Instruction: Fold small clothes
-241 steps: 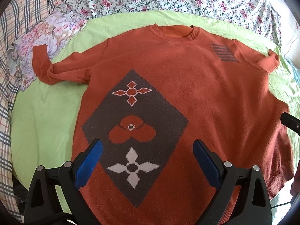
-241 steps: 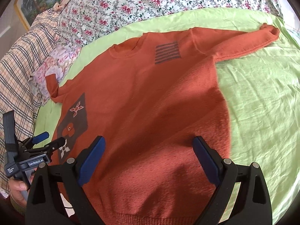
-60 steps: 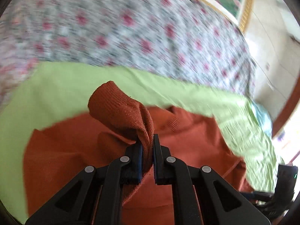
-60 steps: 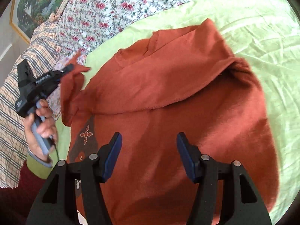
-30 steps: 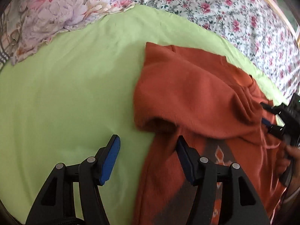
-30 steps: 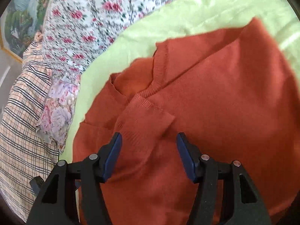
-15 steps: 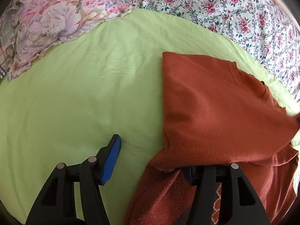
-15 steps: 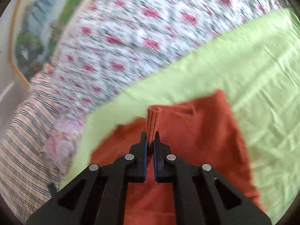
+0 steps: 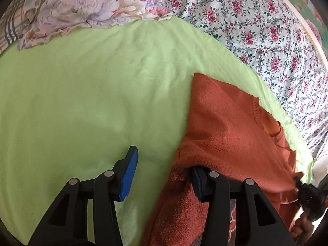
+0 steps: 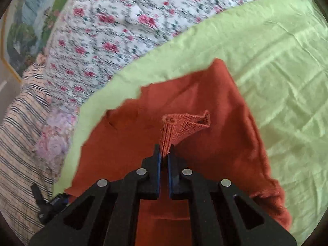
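The left gripper pointed down at the left side fold of the orange sweater, which lay on the green sheet. Its jaws were closing, the left finger over bare sheet and the right finger tucked under the folded flap, probably to catch that edge; the pads did not yet press the knit. The pad under the flap was mostly hidden, so how much cloth lay between the jaws was unclear. The right gripper was clamped on the ribbed cuff of a sleeve, which stood up just ahead of its tips above the sweater body, likely being carried to lie straight across it. The floral bedding beyond was blurred, and the sweater's lower part was cut off behind the tool.
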Demonstrator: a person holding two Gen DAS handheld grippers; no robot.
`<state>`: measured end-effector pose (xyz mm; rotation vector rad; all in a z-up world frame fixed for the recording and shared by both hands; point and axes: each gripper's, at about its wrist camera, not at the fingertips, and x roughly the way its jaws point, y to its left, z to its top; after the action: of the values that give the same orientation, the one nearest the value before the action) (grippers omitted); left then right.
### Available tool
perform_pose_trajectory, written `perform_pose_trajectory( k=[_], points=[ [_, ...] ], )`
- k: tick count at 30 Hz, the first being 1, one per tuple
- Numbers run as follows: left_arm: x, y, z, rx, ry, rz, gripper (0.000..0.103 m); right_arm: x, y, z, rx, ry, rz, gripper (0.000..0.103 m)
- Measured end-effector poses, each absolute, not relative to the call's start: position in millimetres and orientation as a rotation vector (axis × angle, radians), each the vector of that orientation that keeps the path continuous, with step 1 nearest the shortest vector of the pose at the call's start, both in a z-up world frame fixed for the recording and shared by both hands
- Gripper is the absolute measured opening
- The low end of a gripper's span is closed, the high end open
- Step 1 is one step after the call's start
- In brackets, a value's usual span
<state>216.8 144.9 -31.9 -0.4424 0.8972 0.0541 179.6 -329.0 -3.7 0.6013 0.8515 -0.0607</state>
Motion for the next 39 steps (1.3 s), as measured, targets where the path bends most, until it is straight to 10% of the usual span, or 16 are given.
perform_pose_trajectory(
  k=[22, 28, 39],
  points=[
    [189, 146, -21, -0.415, 0.947, 0.011, 0.050, 133, -345, 11, 0.531, 0.875, -0.205, 0.012],
    [135, 129, -10, -0.304, 0.992, -0.090, 0.060, 78, -335, 48, 0.478, 0.841, -0.133, 0.050],
    [22, 124, -23, -0.256, 1.098, -0.251, 0.076, -14, -337, 59, 0.470, 0.884, -0.044, 0.050]
  ],
)
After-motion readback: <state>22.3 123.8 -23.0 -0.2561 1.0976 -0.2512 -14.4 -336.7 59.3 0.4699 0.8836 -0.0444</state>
